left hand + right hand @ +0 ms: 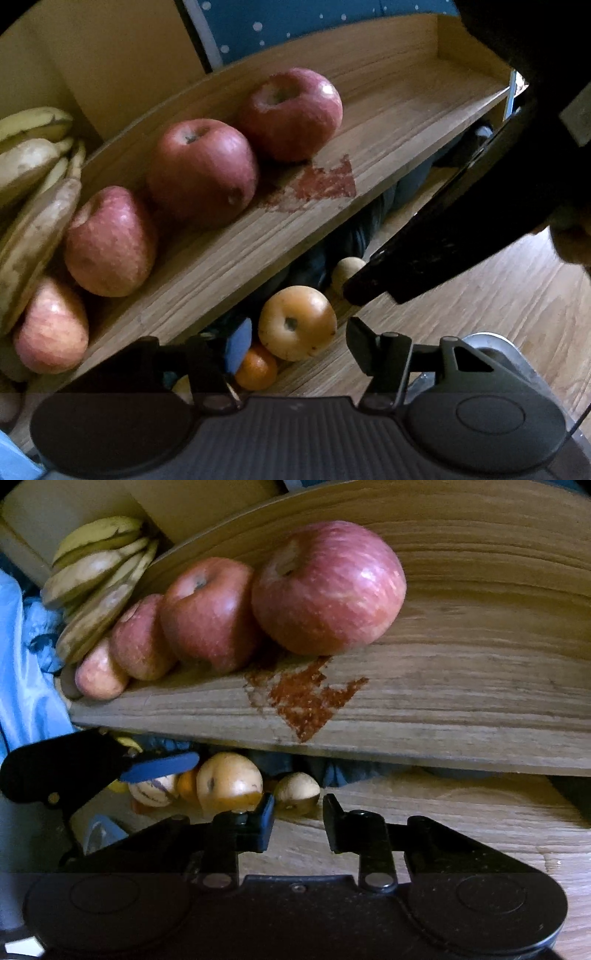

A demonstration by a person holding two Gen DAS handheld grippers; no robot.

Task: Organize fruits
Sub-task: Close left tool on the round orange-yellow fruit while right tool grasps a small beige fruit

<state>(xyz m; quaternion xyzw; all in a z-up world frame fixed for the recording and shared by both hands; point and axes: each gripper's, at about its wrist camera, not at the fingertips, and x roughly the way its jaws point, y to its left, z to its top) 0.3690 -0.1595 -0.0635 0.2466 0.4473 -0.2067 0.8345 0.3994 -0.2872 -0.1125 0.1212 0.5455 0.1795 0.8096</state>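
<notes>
Apples [328, 587] lined along wooden shelf [480, 686], bananas [96, 572] at end

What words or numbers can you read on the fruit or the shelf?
None: no readable text shows in either view.
The red apples carry no stickers or labels.
The bananas show only brown marks, not writing.
The wooden shelf has a reddish scraped patch, not a sign.
The blue panel behind has white dots, no letters.
</notes>
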